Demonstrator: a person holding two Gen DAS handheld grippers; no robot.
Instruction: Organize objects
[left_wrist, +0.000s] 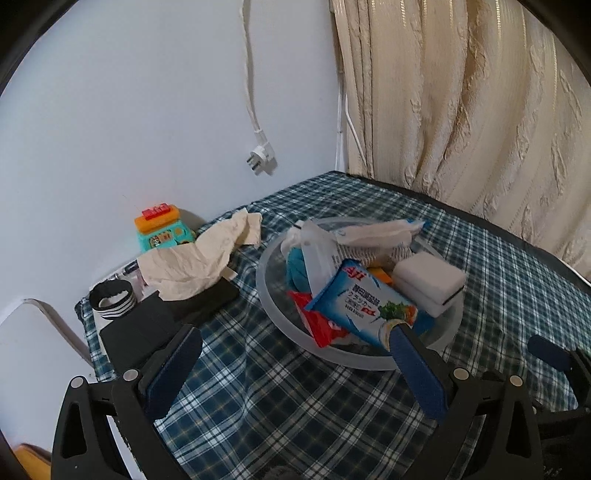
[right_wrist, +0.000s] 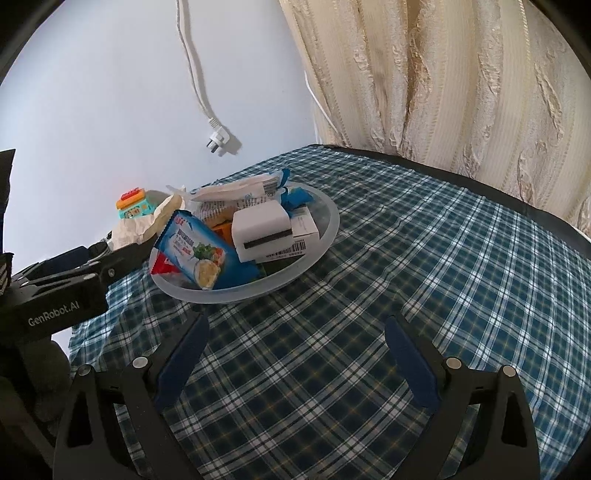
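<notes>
Seemingly between picks — both the left claw (left_wrist: 295, 365) and right claw (right_wrist: 295, 354) gape wide, empty. Packets fill the bowl (right_wrist: 325, 236) on the tabletop (right_wrist: 424, 295); the crumpled tissue (left_wrist: 192, 266) beside it likely needs grabbing next.

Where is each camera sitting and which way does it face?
Left wrist: on the open left claw, facing the round translucent plastic tray; right claw's finger shows.
Right wrist: on the open right claw, facing the tray; left claw shows.
Shared: tray, blue snack packet.
</notes>
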